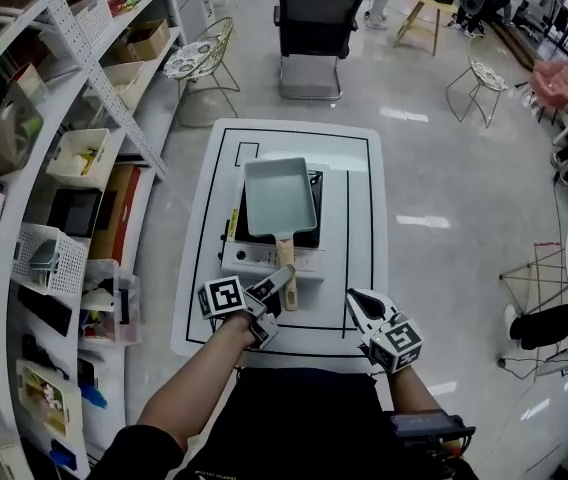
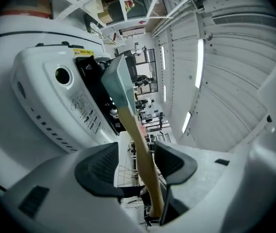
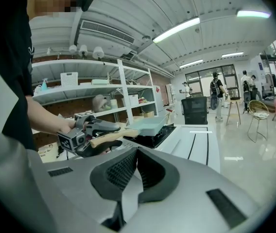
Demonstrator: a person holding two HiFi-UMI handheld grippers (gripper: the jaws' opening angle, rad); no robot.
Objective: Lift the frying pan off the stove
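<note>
Jaws of the left gripper [image 2: 138,161] stand apart, ribbed black pads [image 2: 101,164] either side of the one wooden handle [image 2: 132,130], not visibly pinching it. The right gripper [image 3: 137,171], just beside, has its jaws closed on nothing. One frying pan [image 1: 280,196], rectangular and pale grey-green, sits flat on the single stove [image 1: 254,260], a white boxy burner whose black top is mostly hidden beneath the pan. Both rest on a white worktop [image 1: 359,218] marked with black lines. Beyond stands one black office chair [image 1: 314,28]. Shelving [image 1: 84,78] at the left is cut off.
</note>
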